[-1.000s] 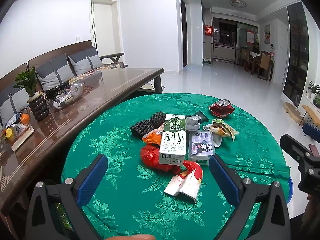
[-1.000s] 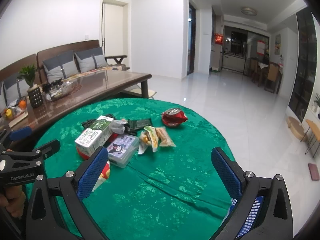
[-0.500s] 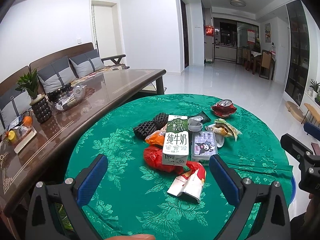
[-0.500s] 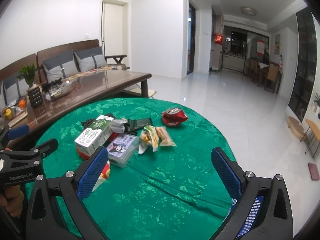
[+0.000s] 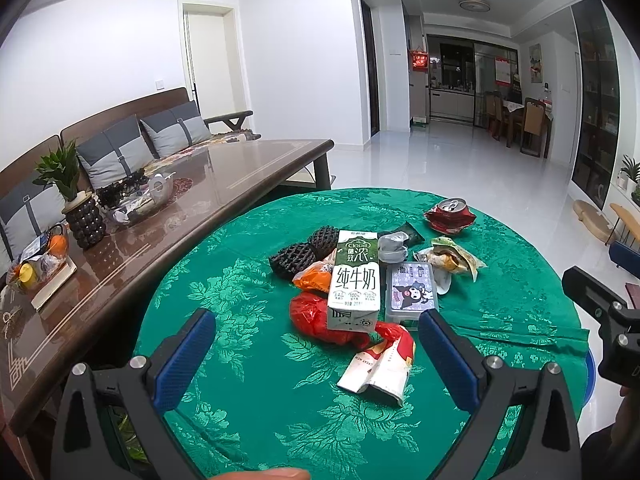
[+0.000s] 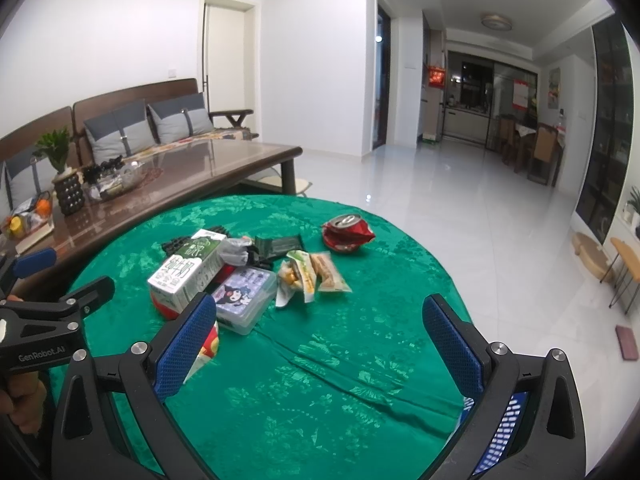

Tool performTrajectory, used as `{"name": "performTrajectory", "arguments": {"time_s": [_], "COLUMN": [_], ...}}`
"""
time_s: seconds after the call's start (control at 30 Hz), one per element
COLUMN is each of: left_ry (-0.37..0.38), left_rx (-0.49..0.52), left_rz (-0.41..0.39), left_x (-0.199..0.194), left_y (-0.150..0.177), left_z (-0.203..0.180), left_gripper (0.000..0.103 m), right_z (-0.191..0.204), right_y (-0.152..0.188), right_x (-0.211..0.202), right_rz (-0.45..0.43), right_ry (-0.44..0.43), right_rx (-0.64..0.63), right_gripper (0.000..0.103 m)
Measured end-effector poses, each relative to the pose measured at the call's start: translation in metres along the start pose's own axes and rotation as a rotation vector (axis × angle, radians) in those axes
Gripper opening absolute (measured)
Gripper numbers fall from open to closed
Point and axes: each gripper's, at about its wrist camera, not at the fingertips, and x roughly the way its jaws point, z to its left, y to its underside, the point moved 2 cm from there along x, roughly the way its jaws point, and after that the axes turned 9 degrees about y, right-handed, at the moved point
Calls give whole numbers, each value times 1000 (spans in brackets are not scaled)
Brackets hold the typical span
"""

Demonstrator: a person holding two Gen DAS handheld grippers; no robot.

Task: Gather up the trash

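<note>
A heap of trash lies on the round green table (image 5: 248, 400): a green and white milk carton (image 5: 354, 278), a red bag (image 5: 316, 318) under it, a crumpled red and white wrapper (image 5: 380, 364), a clear box with a cartoon lid (image 5: 412, 290), black foam nets (image 5: 298, 254), snack wrappers (image 5: 450, 258) and a crushed red can (image 5: 450, 214). My left gripper (image 5: 316, 334) is open and empty, just short of the heap. My right gripper (image 6: 320, 322) is open and empty, right of the carton (image 6: 188, 270), box (image 6: 244, 292), wrappers (image 6: 312, 272) and can (image 6: 346, 230).
A long brown coffee table (image 5: 168, 216) with a potted plant (image 5: 76, 200), a glass bowl and fruit stands left of the green table, a sofa (image 5: 120, 148) behind it. A blue basket (image 6: 504, 432) sits at the table's right edge. White tiled floor lies to the right.
My left gripper has drifted slightly, so the heap sits a little further right and lower in its view. The right gripper has barely moved. Both stay open.
</note>
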Motion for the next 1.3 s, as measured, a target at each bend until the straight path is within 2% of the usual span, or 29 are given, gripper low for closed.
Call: {"name": "performTrajectory", "arguments": {"time_s": [1.3], "left_ry": [-1], "left_rx": [2], "left_rz": [0], "left_x": [1], "left_y": [1], "left_z": [-1], "left_gripper": [103], "right_z": [-1], "right_y": [3], "right_x": [4], "right_rz": [3], "right_ry": [1], "right_rx": [-1], "right_gripper": [103]}}
